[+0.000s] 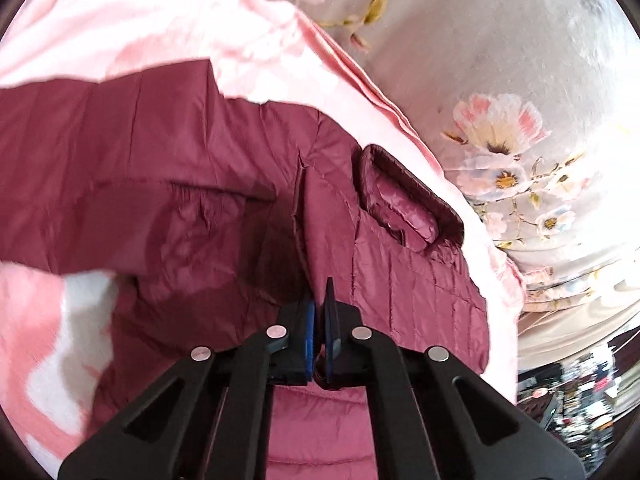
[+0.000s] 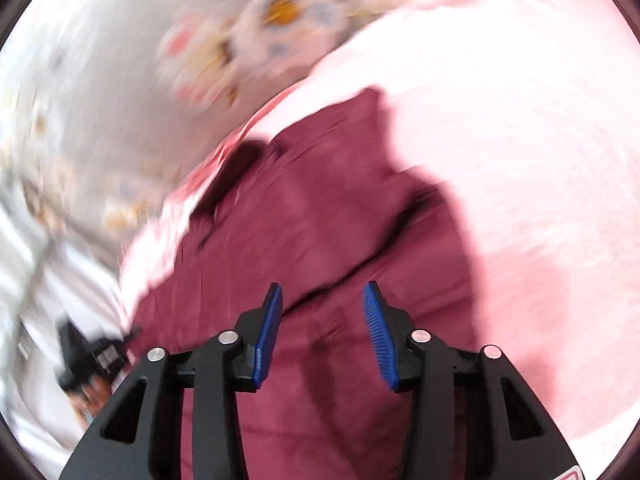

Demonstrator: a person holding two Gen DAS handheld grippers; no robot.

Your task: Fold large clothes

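Maroon quilted jacket (image 1: 224, 168) on pink blanket (image 1: 120, 20); no legible writing.

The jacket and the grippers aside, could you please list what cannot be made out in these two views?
- Left wrist view: whether the shut left gripper pinches the jacket; its own fingers hide the contact.
- Right wrist view: the flowered sheet and a dark object at the lower left, both motion-blurred.
- Both views: the jacket's full outline, cut off by the edges and the pink blanket.
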